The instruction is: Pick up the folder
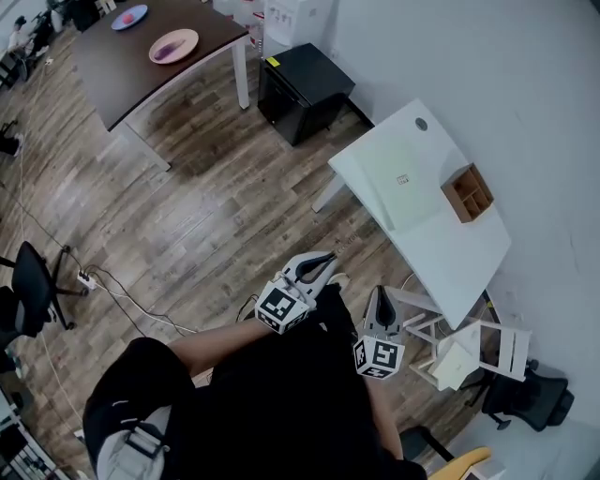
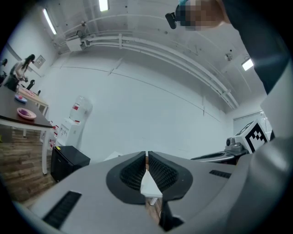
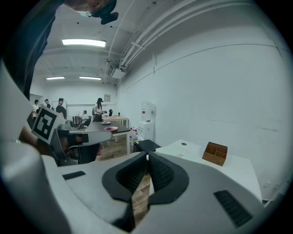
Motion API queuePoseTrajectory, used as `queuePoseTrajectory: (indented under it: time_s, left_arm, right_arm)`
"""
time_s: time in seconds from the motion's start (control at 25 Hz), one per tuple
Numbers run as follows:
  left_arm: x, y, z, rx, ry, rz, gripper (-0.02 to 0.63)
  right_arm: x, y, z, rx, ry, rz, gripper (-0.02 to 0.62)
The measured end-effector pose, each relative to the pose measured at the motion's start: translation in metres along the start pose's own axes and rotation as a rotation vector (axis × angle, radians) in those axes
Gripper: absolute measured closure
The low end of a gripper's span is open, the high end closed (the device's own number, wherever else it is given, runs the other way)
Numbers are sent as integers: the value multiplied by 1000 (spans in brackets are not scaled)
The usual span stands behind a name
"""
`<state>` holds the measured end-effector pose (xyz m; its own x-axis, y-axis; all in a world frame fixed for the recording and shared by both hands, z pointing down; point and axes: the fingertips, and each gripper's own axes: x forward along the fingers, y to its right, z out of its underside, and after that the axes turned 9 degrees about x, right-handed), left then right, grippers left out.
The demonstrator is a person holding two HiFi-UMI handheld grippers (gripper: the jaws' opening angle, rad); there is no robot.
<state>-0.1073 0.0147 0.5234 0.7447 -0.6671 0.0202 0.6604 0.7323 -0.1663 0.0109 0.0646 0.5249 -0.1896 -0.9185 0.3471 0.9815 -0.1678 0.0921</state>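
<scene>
A pale folder [image 1: 397,180] lies flat on the white desk [image 1: 469,258] by the wall, next to a wooden organiser [image 1: 467,192]. Both grippers hover over the wooden floor, short of the desk's near edge and apart from the folder. My left gripper [image 1: 328,257] points toward the desk, jaws shut and empty; in the left gripper view my left gripper [image 2: 147,156] shows closed fingers with a sliver of desk beyond. My right gripper [image 1: 380,292] is also shut on nothing. In the right gripper view my right gripper [image 3: 147,157] faces the desk [image 3: 238,170] and the organiser [image 3: 215,153].
A black cabinet [image 1: 302,89] stands left of the desk, with a water dispenser [image 1: 286,19] behind it. A dark table [image 1: 141,56] holds a pink plate [image 1: 173,45]. A white folding chair [image 1: 469,352] sits by the desk's near end. Cables [image 1: 122,295] trail on the floor.
</scene>
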Motion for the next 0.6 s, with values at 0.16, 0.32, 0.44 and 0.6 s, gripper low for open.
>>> queuePoseTrajectory:
  time_s: [0.16,0.32,0.44,0.6]
  left_arm:
    - [11,-1,2,-3,2,14,578]
    - [26,-9,0,-18,-1,7,577]
    - [43,-25,3,-54,-16,-29,577]
    - [76,-52,10,-45,-59,-46,577]
  right_arm:
    - [8,3,1,6,5,6,560]
    - [33,12,-5,27,13,-14,560]
    - [59,20,-10,49,14,-42,560]
    - [97,45,-21,92,35,-40,560]
